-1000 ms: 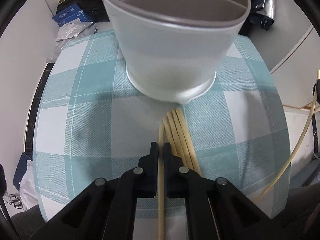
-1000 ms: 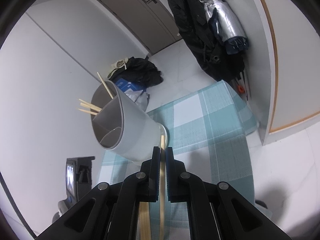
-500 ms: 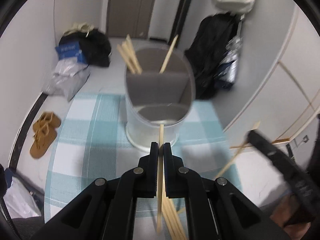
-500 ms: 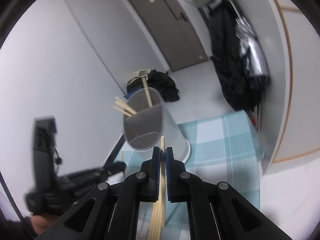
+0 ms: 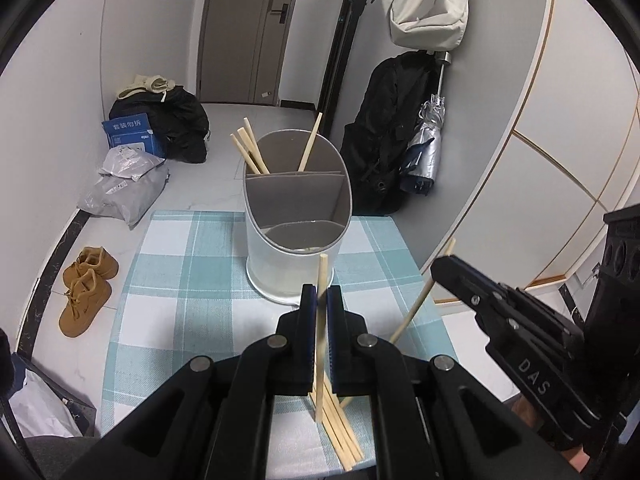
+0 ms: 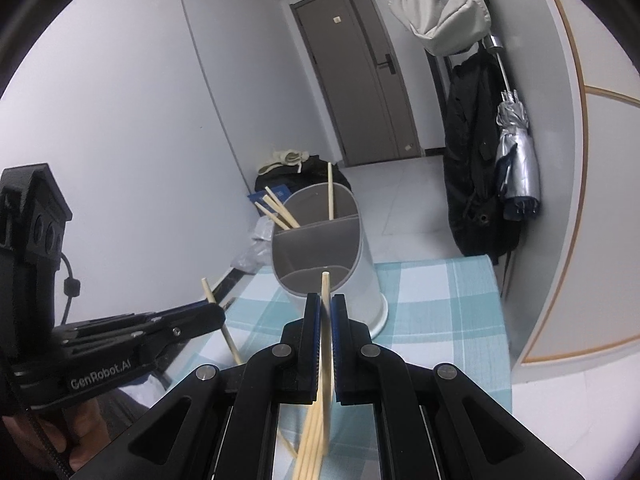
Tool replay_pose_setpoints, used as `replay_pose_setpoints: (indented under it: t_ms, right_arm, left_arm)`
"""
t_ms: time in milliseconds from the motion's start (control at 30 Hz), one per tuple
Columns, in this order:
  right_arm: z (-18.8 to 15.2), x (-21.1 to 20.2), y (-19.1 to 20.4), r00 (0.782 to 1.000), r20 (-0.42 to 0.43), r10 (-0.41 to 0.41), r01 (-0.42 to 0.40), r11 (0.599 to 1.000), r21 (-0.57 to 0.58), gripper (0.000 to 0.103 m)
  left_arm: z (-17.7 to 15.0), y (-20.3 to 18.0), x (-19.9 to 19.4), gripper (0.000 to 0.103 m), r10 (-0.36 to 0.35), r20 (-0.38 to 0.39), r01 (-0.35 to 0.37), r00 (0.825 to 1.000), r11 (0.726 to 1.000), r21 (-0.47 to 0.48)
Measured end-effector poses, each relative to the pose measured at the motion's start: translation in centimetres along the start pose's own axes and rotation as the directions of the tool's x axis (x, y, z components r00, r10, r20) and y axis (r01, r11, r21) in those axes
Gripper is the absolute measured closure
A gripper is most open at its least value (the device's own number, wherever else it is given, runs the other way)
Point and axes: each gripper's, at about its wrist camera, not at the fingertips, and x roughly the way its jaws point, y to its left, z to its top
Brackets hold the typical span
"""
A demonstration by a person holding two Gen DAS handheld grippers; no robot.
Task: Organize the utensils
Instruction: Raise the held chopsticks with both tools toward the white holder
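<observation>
A grey divided utensil holder point(image 5: 297, 240) point(image 6: 326, 264) stands on the blue-checked tablecloth point(image 5: 184, 280) and has several chopsticks in its far compartments. My left gripper point(image 5: 317, 300) is shut on one wooden chopstick point(image 5: 321, 276), held upright in front of the holder. My right gripper point(image 6: 326, 308) is shut on another chopstick point(image 6: 325, 286), also raised before the holder. Each gripper shows in the other's view, right point(image 5: 444, 268) and left point(image 6: 216, 314). Several loose chopsticks point(image 5: 340, 432) lie on the cloth below the grippers.
Brown shoes point(image 5: 86, 288), grey bags point(image 5: 124, 188) and a blue box point(image 5: 130, 134) lie on the floor to the left. A black coat and folded umbrella point(image 5: 424, 152) hang at the right wall. The table's right edge point(image 5: 416, 264) is close.
Both grippers have lifted up and back from the table, each carrying a chopstick. The holder now appears farther away and lower, with its open top in view.
</observation>
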Motion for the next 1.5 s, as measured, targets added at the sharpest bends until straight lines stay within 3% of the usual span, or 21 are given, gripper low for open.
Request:
replay_pose_setpoints:
  t_ms: [433,633,933,1300,1500]
  right_arm:
    - [0.6,-0.6,1.5,1.0,0.016,-0.013,0.014,1.0,-0.024,0.099]
    - [2.4,-1.2,2.1,0.998,0.064,-0.009,0.01,1.0,-0.019,0.099]
    - [7.0,-1.3,3.1,0.995,0.104,0.008,-0.003,0.999,-0.05,0.099]
    - [15.1,-1.6,2.8,0.983,0.183,0.026,-0.011,0.997,-0.082,0.099]
    - [19.0,-0.3,2.0,0.976,0.215,0.041,-0.023,0.996,-0.085,0.099]
  left_arm:
    - [0.9,-0.4,-0.8,0.102,-0.009,-0.034,0.009,0.999,1.0,0.017]
    - [2.2,-0.2,-1.2,0.102,-0.011,-0.02,0.011,1.0,1.0,0.01]
    - [5.9,-1.0,-2.6,0.102,-0.04,0.014,0.04,0.999,0.999,0.032]
    - [12.6,-2.5,-4.0,0.102,-0.081,0.077,0.077,0.994,0.995,0.064]
    - [15.8,-1.1,-3.3,0.102,-0.082,0.094,0.079,0.992,0.996,0.041]
